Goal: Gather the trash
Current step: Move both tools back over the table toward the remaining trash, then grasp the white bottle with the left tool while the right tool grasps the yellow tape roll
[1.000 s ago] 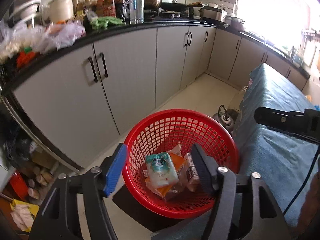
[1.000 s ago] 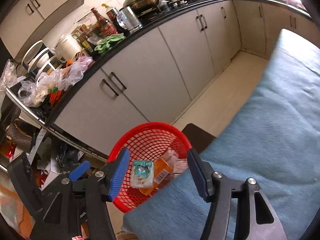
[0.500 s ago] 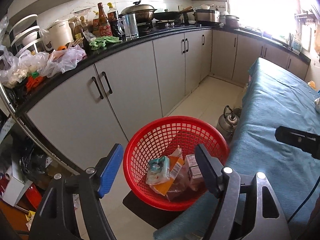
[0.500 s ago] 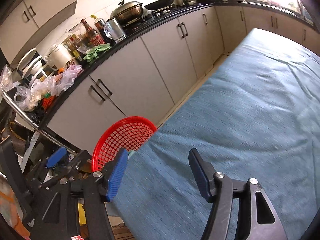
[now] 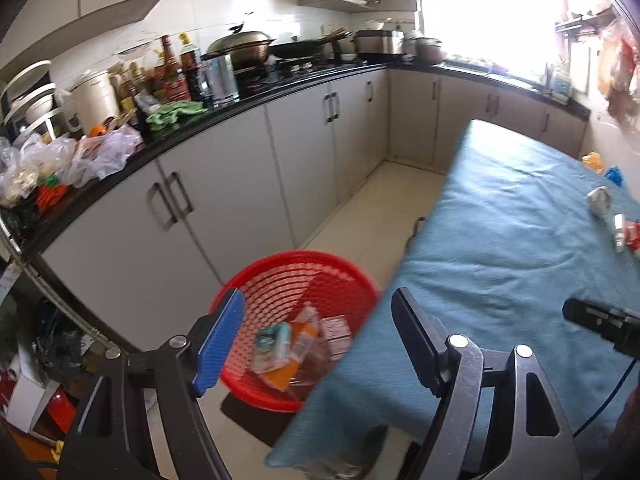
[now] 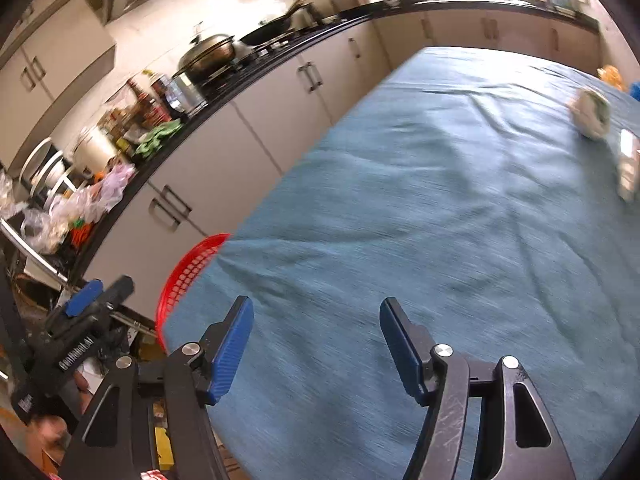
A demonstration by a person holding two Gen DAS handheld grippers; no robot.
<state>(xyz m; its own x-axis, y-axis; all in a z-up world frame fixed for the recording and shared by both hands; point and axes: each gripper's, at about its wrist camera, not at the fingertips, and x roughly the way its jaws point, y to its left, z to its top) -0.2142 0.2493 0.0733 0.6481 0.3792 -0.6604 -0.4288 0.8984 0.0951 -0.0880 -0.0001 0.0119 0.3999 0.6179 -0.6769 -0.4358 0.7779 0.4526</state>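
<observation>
A red mesh basket (image 5: 296, 276) stands on the floor beside the table and holds several wrappers and small packets (image 5: 280, 344). My left gripper (image 5: 316, 336) hovers above the basket's right side, jaws opening with nothing between them. My right gripper (image 6: 316, 344) is over the blue-covered table (image 6: 440, 220), jaws opening and empty. Trash lies far right on the cloth: a crumpled whitish ball (image 6: 591, 119), also in the left wrist view (image 5: 599, 200), and a small white carton (image 6: 627, 168) beside a red-and-white packet (image 5: 626, 236). The basket's rim (image 6: 188, 272) shows at the table's left edge.
Grey kitchen cabinets (image 5: 224, 200) run along the left under a black counter with plastic bags (image 5: 80, 156), bottles, a wok and pots. An orange item (image 5: 593, 160) and a blue one (image 5: 614, 174) lie at the table's far corner. Tiled floor (image 5: 384, 208) separates cabinets from table.
Both grippers have swung right, away from the basket and toward the table. The right one now looks across the cloth at the trash; both pairs of jaws stand slightly wider.
</observation>
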